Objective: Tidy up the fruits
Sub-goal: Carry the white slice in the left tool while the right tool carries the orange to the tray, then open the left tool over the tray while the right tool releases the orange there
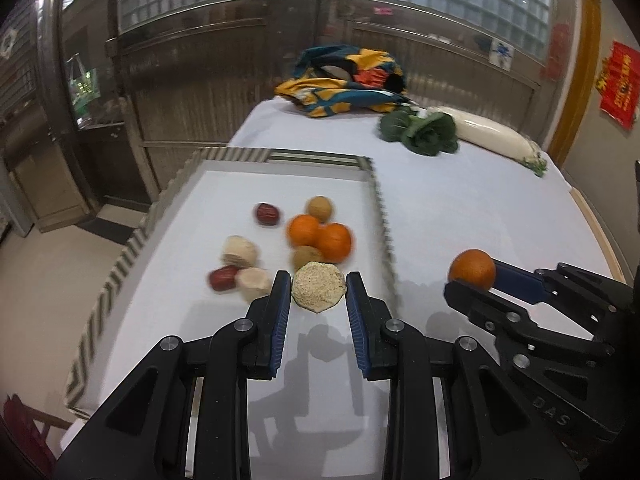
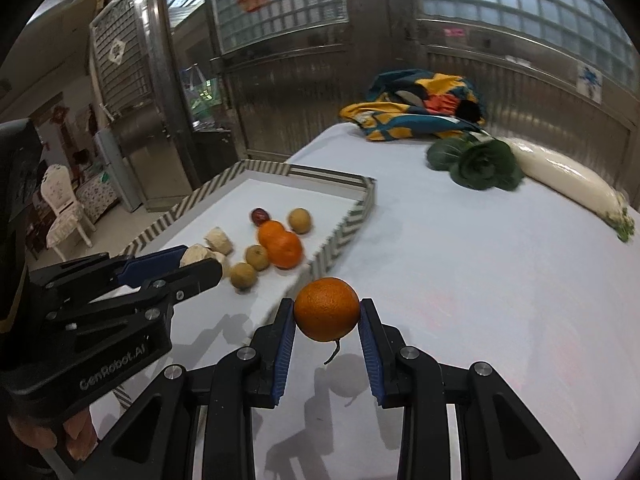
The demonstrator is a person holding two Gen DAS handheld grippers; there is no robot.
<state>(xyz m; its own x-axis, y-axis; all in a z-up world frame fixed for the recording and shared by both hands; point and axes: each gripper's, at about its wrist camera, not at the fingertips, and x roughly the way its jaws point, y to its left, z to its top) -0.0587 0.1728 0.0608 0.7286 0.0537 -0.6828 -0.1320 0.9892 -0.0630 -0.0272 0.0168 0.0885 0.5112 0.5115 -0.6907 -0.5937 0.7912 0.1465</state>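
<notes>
My left gripper [image 1: 319, 294] is shut on a beige grainy lump [image 1: 318, 292], held above the near part of the striped-rim tray [image 1: 382, 216]. In the tray lie two oranges [image 1: 304, 230], red dates [image 1: 267, 214], brown round fruits [image 1: 319, 208] and pale beige pieces [image 1: 240, 252]. Just right of the tray's rim [image 2: 352, 220], over the white tablecloth, my right gripper [image 2: 326, 312] is shut on an orange [image 2: 326, 308] with a short stem hanging below. That orange [image 1: 472, 270] also shows at the right of the left wrist view. The left gripper [image 2: 200, 261] shows at the left of the right wrist view.
A colourful cloth bag [image 2: 420, 110] lies at the table's far end. Beside it are a dark green leafy vegetable [image 2: 480, 164] and a long white radish [image 2: 560, 180]. The table's left edge drops to the floor, where a white chair [image 2: 60, 208] stands.
</notes>
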